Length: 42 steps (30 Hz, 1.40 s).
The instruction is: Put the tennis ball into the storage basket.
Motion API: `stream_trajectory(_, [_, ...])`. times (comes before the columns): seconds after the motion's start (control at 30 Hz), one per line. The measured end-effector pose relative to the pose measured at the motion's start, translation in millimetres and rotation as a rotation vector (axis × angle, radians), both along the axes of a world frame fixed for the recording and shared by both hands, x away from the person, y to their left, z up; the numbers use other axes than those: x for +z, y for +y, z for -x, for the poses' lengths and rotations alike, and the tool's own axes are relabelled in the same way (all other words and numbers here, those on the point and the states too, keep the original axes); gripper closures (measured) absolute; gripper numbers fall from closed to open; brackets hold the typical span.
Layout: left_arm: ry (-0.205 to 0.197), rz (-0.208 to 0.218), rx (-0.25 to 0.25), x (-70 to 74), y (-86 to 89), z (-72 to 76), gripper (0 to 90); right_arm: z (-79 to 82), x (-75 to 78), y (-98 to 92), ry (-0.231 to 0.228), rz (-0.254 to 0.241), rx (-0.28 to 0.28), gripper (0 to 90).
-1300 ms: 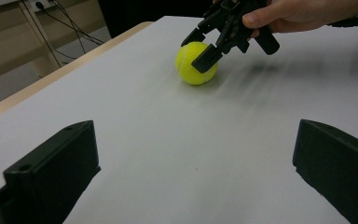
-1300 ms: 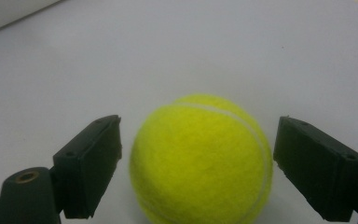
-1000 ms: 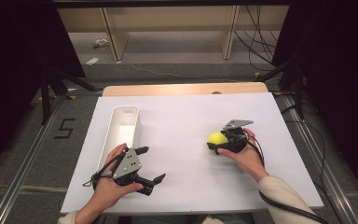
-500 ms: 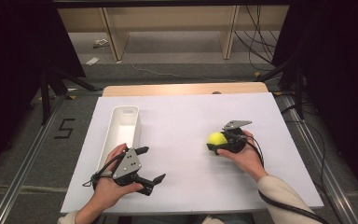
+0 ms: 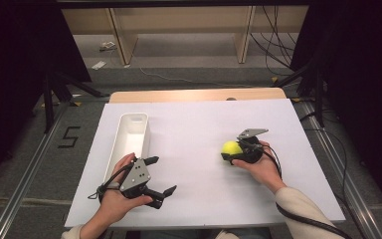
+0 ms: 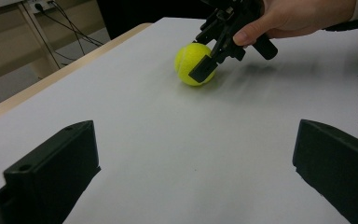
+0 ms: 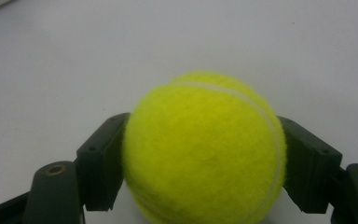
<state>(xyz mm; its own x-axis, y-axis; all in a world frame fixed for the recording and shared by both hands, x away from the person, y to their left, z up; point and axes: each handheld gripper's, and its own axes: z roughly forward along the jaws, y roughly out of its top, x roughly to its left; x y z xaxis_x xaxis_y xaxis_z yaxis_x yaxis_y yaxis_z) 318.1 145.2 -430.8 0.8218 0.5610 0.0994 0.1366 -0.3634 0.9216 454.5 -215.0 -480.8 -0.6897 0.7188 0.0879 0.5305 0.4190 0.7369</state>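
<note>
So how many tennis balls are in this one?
1. The tennis ball sits on the white table, between the jaws of the right gripper. The white bin's inside isn't fully visible.

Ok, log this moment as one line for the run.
right gripper: shut on tennis ball, on table | left gripper: open, idle | white bin: empty

Grey floor [image 5: 179, 79] beyond the bench's far edge, wooden shelving [image 5: 179, 20] behind, dark curtains [image 5: 10, 50] flanking both sides.

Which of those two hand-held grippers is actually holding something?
The right hand-held gripper: its jaws press both sides of the yellow tennis ball. The left hand-held gripper, near the white bin, has its jaws spread with nothing between them.
</note>
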Motion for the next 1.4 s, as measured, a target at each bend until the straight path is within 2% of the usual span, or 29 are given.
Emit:
stream_trajectory(0.73, [0.000,0.002,-0.001,0.0,0.2,0.0,0.0,2.4,16.0,-3.5,-0.061,-0.046,-0.014,26.5])
stream_trajectory(1.0, [-0.001,0.002,0.000,0.1,0.2,0.0,0.0,4.2,19.0,-1.9,-0.064,-0.050,-0.013,26.5])
stream_trajectory(1.4, [0.001,0.002,-0.004,-0.2,-0.3,-0.1,0.0,8.3,32.5,3.2,-0.115,-0.075,0.008,26.6])
